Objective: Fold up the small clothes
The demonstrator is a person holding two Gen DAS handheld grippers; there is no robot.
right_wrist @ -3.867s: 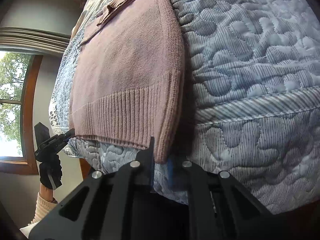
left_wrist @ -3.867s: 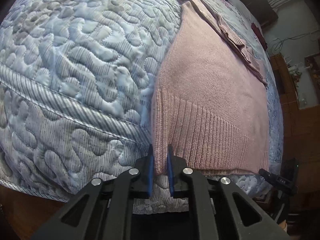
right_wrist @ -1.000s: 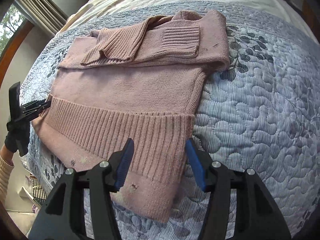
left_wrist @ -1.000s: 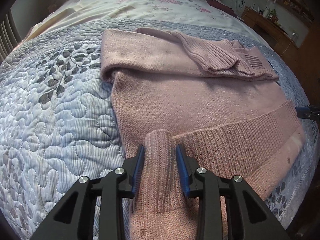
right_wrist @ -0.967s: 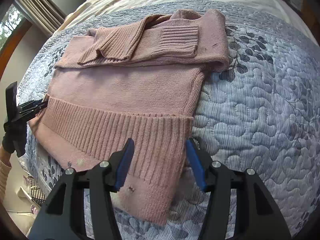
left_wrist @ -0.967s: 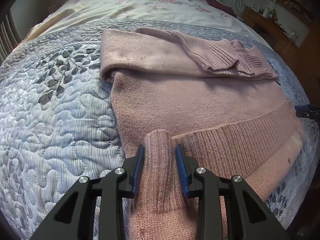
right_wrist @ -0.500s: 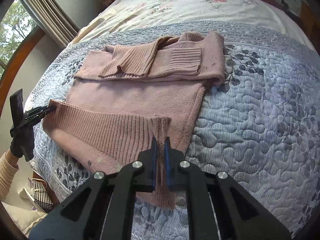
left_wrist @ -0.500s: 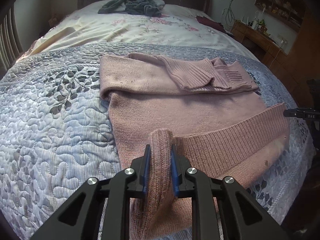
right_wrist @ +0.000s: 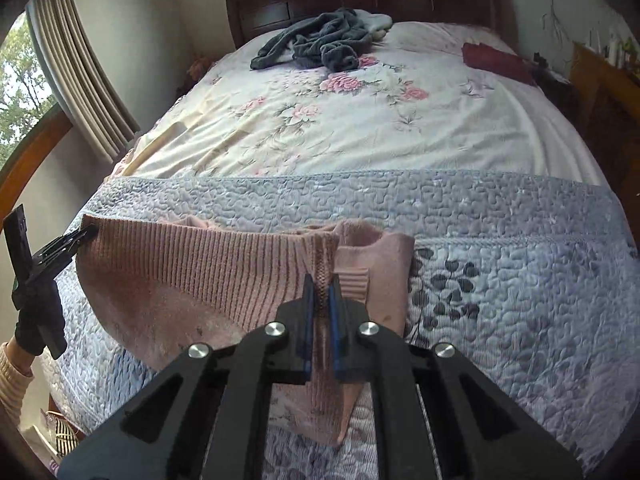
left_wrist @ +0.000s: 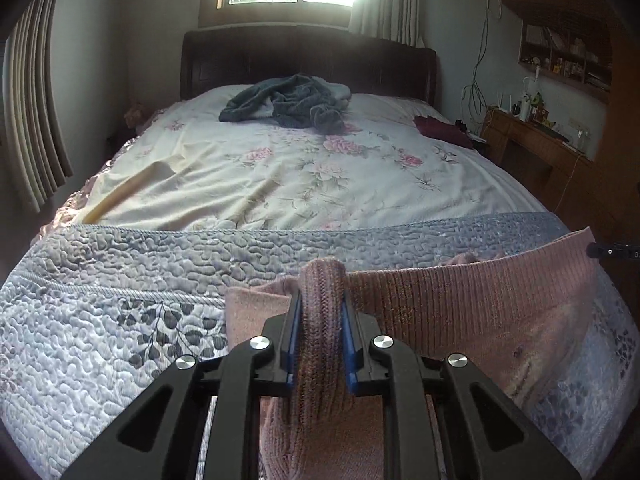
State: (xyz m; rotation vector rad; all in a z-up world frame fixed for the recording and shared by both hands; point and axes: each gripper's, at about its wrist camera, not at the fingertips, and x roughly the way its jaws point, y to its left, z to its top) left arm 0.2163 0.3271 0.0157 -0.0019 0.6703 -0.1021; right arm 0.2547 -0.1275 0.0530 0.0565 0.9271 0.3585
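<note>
Fingers of both the left gripper (left_wrist: 320, 338) and right gripper (right_wrist: 320, 312) pinch the pink ribbed knit sweater's (right_wrist: 192, 268) hem corners, lifted toward twelve o'clock over the grey quilted bedspread (right_wrist: 500, 280); bottom fold looks underway, unfinished

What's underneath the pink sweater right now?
The pink sweater lies on the grey quilted bedspread, which shows on all sides. Its lifted ribbed hem hides the folded sleeves and most of the body behind it.

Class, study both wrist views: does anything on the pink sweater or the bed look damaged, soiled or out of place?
Yes. The pink sweater shows pale blotches and small dark specks below its ribbed hem, like stains. Further up the bed, a dark grey garment lies crumpled and unfolded near the headboard.
</note>
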